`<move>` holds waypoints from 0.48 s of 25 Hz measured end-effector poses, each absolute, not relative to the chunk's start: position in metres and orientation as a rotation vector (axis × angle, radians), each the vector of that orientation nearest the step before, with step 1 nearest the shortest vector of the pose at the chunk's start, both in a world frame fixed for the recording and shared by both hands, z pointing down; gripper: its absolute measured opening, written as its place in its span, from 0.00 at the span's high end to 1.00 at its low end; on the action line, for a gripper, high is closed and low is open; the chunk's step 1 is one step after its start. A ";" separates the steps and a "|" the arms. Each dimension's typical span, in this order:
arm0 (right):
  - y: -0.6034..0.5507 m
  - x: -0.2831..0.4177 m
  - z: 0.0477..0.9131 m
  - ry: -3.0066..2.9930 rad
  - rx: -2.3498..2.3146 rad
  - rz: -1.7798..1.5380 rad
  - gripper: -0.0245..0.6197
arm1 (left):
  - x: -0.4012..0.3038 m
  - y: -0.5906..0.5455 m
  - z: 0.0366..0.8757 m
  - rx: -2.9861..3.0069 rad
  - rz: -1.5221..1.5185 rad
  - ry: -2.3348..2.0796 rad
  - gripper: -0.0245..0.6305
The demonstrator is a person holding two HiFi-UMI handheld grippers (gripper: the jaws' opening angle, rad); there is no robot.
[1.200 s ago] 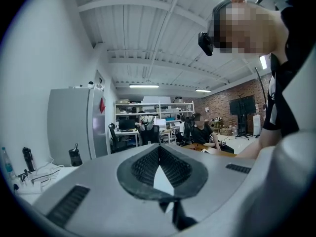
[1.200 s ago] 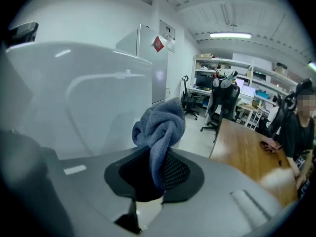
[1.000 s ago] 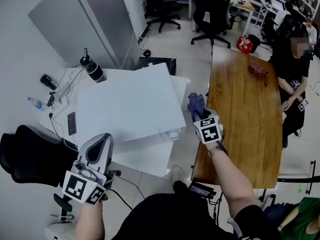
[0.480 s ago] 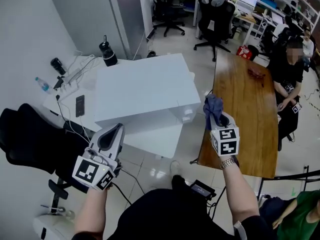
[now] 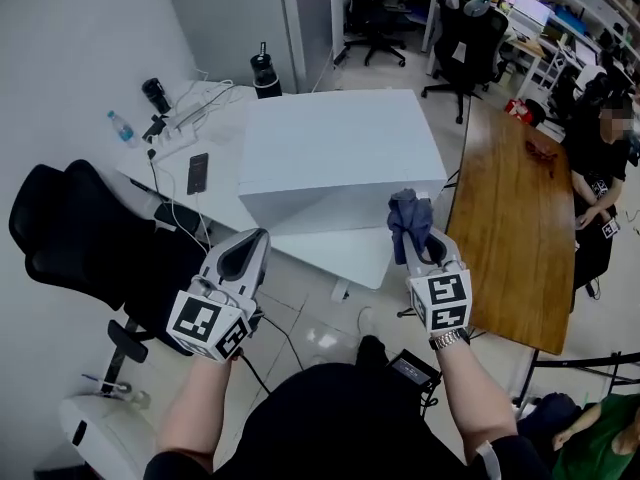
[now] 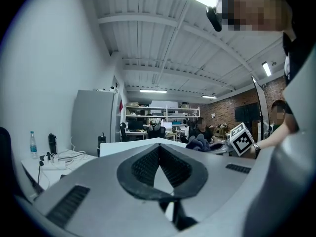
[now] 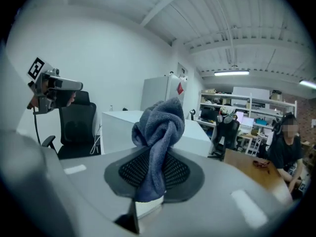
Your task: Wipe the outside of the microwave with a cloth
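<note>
Bunched blue-grey cloth [image 7: 159,127] pinched in right gripper [image 5: 418,254], white boxy microwave [image 5: 340,153]

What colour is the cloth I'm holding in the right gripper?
Blue-grey cloth, pinched by the right gripper; clearest in the right gripper view.

This looks like a big office or work room. At twelve o'clock in the head view stand black wheeled chairs [image 5: 372,13] and desks with screens [image 5: 525,8]. At two o'clock a person [image 5: 600,158] sits by a long wooden table [image 5: 515,218]. At ten o'clock a plug strip [image 5: 178,133] and cables lie on a white table [image 5: 330,253]. Full shelves [image 6: 163,113] line the far wall.
</note>
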State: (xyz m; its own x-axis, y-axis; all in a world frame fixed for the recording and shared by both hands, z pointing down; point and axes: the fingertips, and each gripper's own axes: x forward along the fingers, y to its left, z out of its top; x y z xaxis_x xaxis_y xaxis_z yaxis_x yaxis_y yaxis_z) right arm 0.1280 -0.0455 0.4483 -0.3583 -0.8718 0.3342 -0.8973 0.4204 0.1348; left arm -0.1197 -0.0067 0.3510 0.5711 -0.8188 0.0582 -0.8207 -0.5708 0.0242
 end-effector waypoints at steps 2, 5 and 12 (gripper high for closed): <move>-0.042 0.100 0.449 -2.373 1.474 0.082 0.86 | -0.132 -0.001 0.352 2.726 0.067 -1.459 0.96; -0.038 0.060 0.451 -2.436 1.400 0.055 0.86 | -0.149 0.007 0.354 2.705 0.078 -1.497 0.96; -0.040 -0.037 0.471 -2.557 1.190 0.016 0.86 | -0.186 0.024 0.356 2.661 0.100 -1.575 0.96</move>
State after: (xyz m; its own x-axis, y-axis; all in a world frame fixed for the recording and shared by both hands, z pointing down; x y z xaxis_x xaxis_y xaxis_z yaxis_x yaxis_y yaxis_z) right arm -0.0373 -0.0399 0.4705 -0.6018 -0.7437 0.2913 -0.7473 0.6530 0.1231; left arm -0.1864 0.0241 0.3556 0.4799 -0.8736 0.0802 -0.8768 -0.4809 0.0087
